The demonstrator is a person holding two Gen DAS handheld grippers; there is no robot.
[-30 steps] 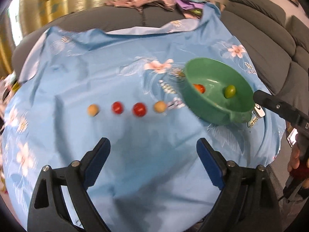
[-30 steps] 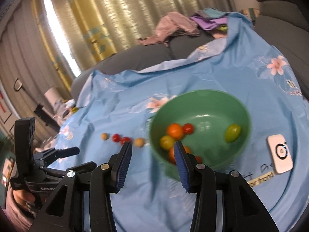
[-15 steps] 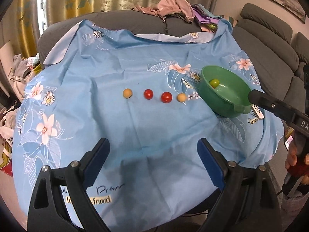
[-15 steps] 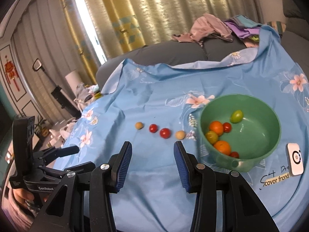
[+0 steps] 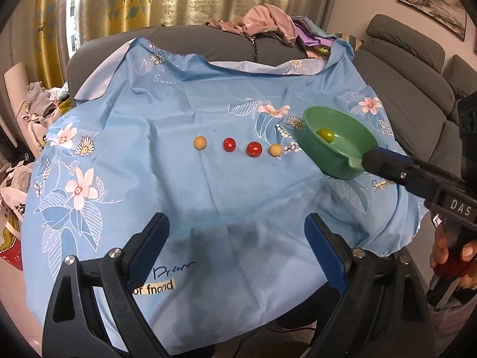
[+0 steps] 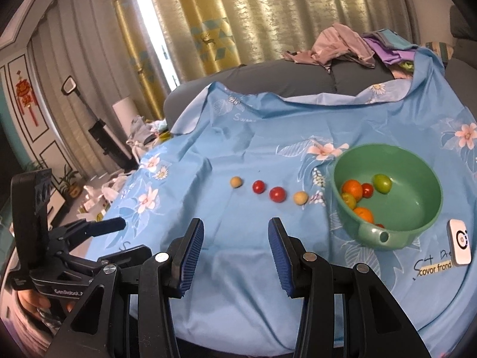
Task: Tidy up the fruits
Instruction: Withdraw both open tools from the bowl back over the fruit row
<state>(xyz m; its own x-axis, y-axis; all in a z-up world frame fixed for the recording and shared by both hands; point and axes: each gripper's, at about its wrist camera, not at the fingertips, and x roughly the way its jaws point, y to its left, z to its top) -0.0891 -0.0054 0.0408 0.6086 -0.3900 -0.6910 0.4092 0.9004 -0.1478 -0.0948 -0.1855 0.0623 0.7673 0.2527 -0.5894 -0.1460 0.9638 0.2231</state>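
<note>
A row of small fruits lies on the blue floral cloth [image 5: 179, 119]: a tan one [image 5: 199, 142], two red ones [image 5: 229, 144] [image 5: 254, 149], and a tan one [image 5: 275, 150]. The same row shows in the right wrist view [image 6: 236, 182] [image 6: 258, 186] [image 6: 277, 194] [image 6: 300, 198]. A green bowl [image 6: 429, 223] right of the row holds a green fruit [image 6: 382, 183], orange ones [image 6: 352, 188] and a red one. My left gripper [image 5: 237, 244] is open and empty over the cloth's near edge. My right gripper [image 6: 235, 247] is open and empty, also held back from the row.
A white device [image 6: 460, 246] lies on the cloth right of the bowl [image 5: 351, 164]. A grey sofa [image 5: 402, 59] with a heap of clothes [image 5: 268, 24] stands behind the table. Bags and clutter lie on the floor at the left [image 5: 18, 179].
Both grippers have pulled back and up from the table, so the fruits and bowl look smaller and farther. Both stay open and empty. The fruits have not moved.
</note>
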